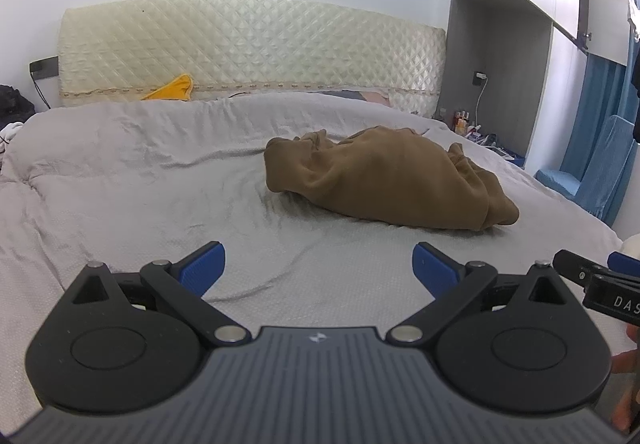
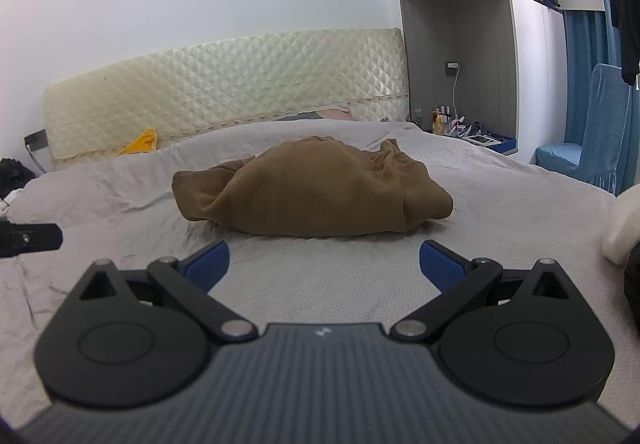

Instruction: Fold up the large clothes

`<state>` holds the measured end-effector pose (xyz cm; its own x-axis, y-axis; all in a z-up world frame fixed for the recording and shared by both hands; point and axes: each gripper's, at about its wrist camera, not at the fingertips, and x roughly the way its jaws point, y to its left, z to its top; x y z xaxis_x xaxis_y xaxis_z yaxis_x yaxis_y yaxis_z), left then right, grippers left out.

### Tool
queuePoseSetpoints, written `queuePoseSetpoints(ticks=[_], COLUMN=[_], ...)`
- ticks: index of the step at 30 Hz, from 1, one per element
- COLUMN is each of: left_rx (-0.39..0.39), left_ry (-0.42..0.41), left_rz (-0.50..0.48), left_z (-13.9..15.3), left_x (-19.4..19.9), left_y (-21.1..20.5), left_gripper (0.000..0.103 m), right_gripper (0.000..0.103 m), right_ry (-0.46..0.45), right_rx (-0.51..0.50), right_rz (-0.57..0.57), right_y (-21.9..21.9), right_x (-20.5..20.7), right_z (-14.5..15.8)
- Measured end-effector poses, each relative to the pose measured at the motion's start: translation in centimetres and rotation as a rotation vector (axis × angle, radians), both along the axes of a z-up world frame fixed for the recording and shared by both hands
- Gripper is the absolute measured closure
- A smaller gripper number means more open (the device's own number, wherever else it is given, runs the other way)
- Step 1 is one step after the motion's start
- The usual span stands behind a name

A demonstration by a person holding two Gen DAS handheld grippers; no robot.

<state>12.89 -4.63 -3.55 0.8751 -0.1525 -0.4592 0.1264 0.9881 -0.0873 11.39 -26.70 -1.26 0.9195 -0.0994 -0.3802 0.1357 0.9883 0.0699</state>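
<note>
On the bed (image 1: 120, 172), seen from the left wrist, a brown garment (image 1: 384, 180) lies in a crumpled heap, right of centre and farther off than the tools. No fold shows in it, so by my reading the task has not begun: the garment must first be taken up and spread flat, then folded. The left tool (image 1: 319, 268) hovers near over the grey cover, its blue pads wide apart and holding nothing. At the right edge part of the right tool (image 1: 596, 280) shows, with the letters "DAS" on its black body; the rest of the word is cut off.

From the right wrist, the garment (image 2: 316, 192) sits straight ahead, beyond the right tool (image 2: 324, 264), which is also spread wide and empty. A small emblem marks each tool's body, too small to read. Bottles stand far right on a nightstand (image 2: 472, 136); their labels are unreadable.
</note>
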Motion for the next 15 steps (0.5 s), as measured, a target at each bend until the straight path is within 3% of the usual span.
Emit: queuePoseSetpoints(ticks=[15], left_rx=[-0.004], left_ry=[-0.004], left_rz=[0.002], left_z=[0.06], left_x=[0.02], left_y=[-0.06], left_gripper=[0.001], right_gripper=[0.0], right_ry=[0.001], right_rx=[0.001], right_rz=[-0.003], right_y=[0.11], right_x=[0.08], right_z=[-0.12])
